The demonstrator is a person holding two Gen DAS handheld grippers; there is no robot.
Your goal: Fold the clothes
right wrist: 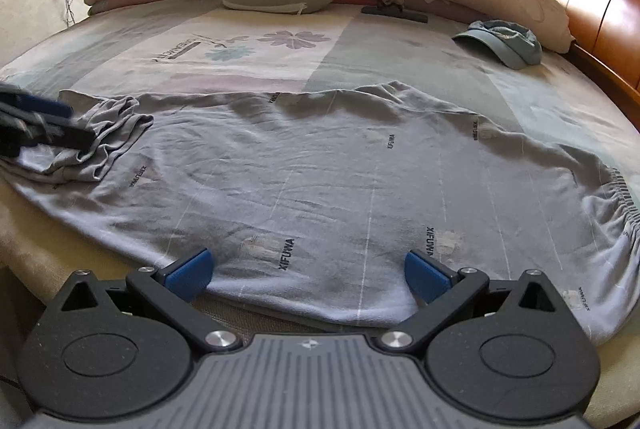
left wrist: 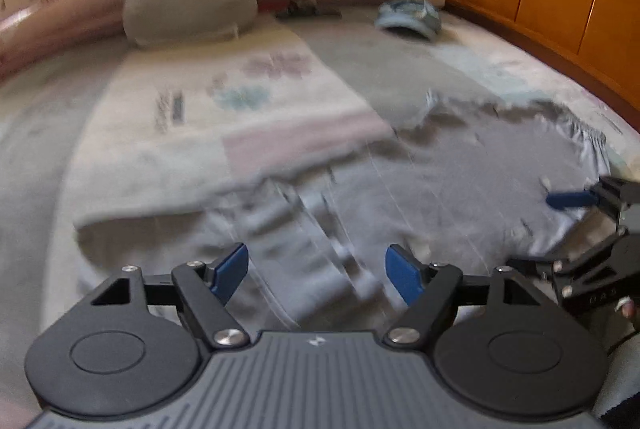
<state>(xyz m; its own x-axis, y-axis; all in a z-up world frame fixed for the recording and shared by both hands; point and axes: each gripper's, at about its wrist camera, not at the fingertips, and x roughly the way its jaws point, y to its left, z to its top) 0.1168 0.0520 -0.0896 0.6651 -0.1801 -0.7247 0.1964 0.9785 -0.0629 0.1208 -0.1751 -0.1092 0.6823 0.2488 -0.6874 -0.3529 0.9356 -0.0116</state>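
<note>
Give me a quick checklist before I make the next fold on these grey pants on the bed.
1. Left gripper open, nothing between its pads: ok.
2. Right gripper open over the near hem: ok.
3. Grey pants lying flat: not ok, bunched at the left end.
4. Elastic waistband in view: ok.
5. Blue cap away from the pants: ok.
6. Fold line: cannot tell.

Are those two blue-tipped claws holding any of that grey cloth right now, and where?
No. Both the left gripper and the right gripper have their jaws apart above the grey garment, gripping nothing.
</note>
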